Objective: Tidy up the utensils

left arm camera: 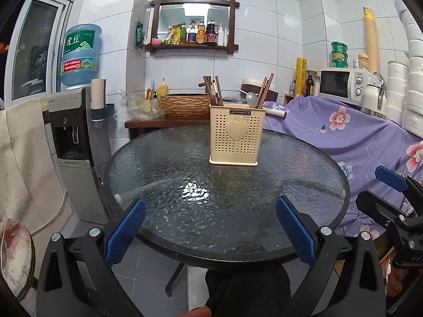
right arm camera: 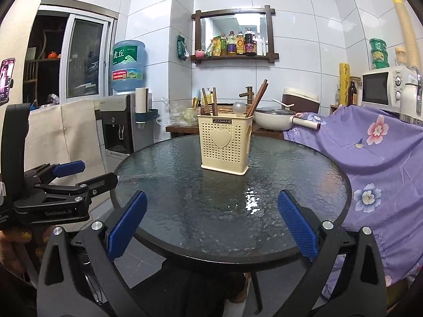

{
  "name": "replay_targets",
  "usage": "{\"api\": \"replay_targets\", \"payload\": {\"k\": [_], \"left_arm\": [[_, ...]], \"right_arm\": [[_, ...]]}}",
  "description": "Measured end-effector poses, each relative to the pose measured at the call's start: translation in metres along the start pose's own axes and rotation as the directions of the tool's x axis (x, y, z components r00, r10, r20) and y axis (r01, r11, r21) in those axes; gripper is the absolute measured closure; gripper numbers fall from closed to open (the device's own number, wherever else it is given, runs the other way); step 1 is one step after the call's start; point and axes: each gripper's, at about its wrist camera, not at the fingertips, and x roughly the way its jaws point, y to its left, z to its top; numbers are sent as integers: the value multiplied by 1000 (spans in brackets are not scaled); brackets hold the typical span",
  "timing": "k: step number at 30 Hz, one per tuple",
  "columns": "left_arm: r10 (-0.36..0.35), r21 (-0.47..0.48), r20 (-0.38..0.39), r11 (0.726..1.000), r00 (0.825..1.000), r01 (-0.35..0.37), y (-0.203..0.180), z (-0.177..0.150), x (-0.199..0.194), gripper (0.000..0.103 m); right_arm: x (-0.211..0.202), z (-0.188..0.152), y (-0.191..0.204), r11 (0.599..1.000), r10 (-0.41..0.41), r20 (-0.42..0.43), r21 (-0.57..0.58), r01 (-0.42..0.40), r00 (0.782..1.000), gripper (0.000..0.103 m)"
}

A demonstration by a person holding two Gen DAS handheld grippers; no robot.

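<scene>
The left gripper (left arm camera: 210, 233) has its jaws spread wide with nothing between them, and the right gripper (right arm camera: 211, 228) is the same, wide open and holding nothing. Under both sets of jaws is only the near edge of the round dark glass worktop (left arm camera: 169, 158), bumpy and shiny, with a bright spot of light on it. Straight ahead of the jaws, well apart from them and past the middle of the glass, stands the cream plastic utensil basket with small holes and a heart on its front (left arm camera: 237, 137). Sticking up out of it are brown wooden chopsticks (left arm camera: 265, 89) that lean to one side and a silver metal spoon (left arm camera: 251, 99) with its round end up. No loose utensil lies on the glass, so the sorting looks done, or the next thing must come out of the basket. To do that well, I think one gripper should reach forward and come down from above onto just one stick, near its top end. Close the jaws gently. The basket looks light and may tip or slide on the smooth glass, so the other gripper could hold its side steady. Lift straight up so nothing snags on the other sticks.
</scene>
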Motion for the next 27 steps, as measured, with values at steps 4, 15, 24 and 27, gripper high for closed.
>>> {"api": "replay_targets", "payload": {"k": [4, 15, 24, 27], "left_arm": [[8, 1, -4, 1000, 1000, -8, 0, -1, 0, 6], [4, -10, -21, 1000, 1000, -4, 3, -4, 1, 6], [0, -13, -22, 1000, 1000, 0, 4, -4, -1, 6], [-3, -14, -22, 1000, 1000, 3, 5, -4, -1, 6]], "right_arm": [[0, 0, -3, 1000, -3, -1, 8, 3, 1000, 6], [1, -3, -9, 1000, -1, -15, 17, 2, 1000, 6], [4, -5, -8, 1000, 3, -21, 21, -3, 1000, 6], [5, -5, -8, 1000, 4, -20, 22, -3, 1000, 6]]}}
